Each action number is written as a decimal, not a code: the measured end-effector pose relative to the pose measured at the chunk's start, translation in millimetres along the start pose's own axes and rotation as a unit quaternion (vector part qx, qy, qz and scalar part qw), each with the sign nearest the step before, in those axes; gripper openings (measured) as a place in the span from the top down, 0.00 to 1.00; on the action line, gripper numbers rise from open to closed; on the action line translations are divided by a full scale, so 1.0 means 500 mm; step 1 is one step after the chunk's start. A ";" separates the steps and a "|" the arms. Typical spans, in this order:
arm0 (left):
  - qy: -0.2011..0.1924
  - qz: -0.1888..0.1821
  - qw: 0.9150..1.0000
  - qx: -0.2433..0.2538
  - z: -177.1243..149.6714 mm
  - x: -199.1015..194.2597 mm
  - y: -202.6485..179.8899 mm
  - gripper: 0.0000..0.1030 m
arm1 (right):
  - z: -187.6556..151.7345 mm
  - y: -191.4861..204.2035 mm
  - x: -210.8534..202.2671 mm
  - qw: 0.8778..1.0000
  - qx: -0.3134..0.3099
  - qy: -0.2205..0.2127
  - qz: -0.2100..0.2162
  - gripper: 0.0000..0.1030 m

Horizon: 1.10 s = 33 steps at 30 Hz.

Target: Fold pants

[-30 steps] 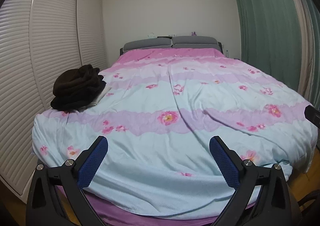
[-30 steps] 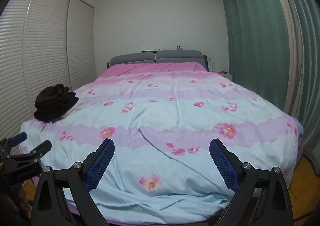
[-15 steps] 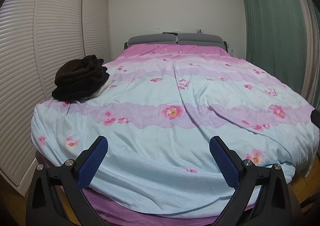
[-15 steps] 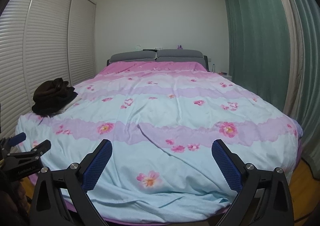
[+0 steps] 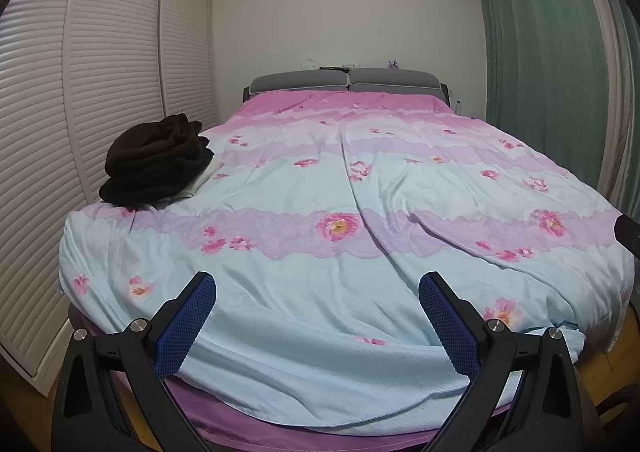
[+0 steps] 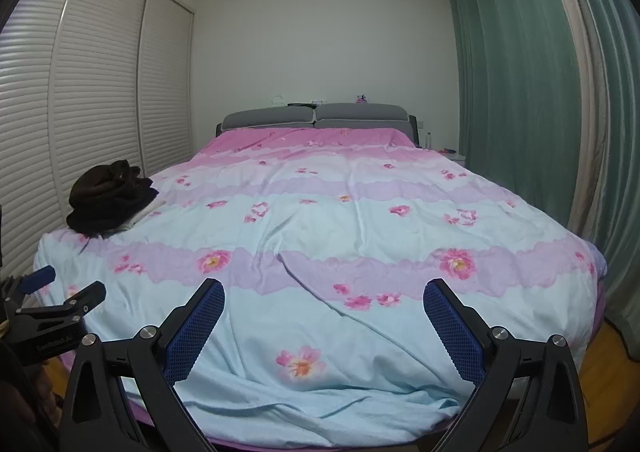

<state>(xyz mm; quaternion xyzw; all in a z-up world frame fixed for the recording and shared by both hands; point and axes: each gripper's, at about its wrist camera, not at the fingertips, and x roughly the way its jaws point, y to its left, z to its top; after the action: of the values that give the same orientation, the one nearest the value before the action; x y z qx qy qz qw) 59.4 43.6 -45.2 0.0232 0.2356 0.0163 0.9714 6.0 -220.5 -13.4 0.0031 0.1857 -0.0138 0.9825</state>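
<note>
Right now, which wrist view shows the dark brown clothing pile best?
Left wrist: the dark brown crumpled clothing pile sits larger and nearer, its folds readable, on the floral duvet's left edge. Right wrist shows it smaller, farther left.

A wide stretch of floral duvet point(image 5: 360, 252) lies bare across the bed, open to a reach from the foot end right up to the grey headboard point(image 5: 344, 81). The one obstacle on it is a dark heap of clothing point(image 5: 156, 159) piled at the near left edge, close beside the louvred wardrobe doors point(image 5: 100, 91) that wall off that side. Green curtains point(image 6: 520, 91) hang along the opposite side, near the mattress. Both hand-held grippers, the left point(image 5: 318, 312) and the right point(image 6: 324, 316), hang with fingers spread wide at the foot of the bed, nothing between them; the left one point(image 6: 52, 296) also shows low at the left of the right wrist view.
</note>
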 end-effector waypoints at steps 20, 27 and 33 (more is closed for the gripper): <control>0.009 -0.009 1.000 -0.003 -0.008 0.006 -0.004 0.00 | 0.002 0.000 0.003 1.000 0.002 0.004 0.003 0.02; 0.012 -0.013 1.000 -0.002 -0.009 0.008 -0.002 0.00 | 0.002 -0.002 0.005 1.000 0.003 0.004 0.003 0.02; 0.009 -0.015 1.000 -0.005 -0.011 0.005 0.000 0.00 | 0.002 -0.003 0.005 1.000 0.003 0.003 0.003 0.02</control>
<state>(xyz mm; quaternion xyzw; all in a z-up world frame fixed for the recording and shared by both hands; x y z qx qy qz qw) 59.3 44.0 -51.1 0.0147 0.2442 0.0034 0.9696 8.8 -222.0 -13.4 0.0068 0.1888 -0.0115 0.9819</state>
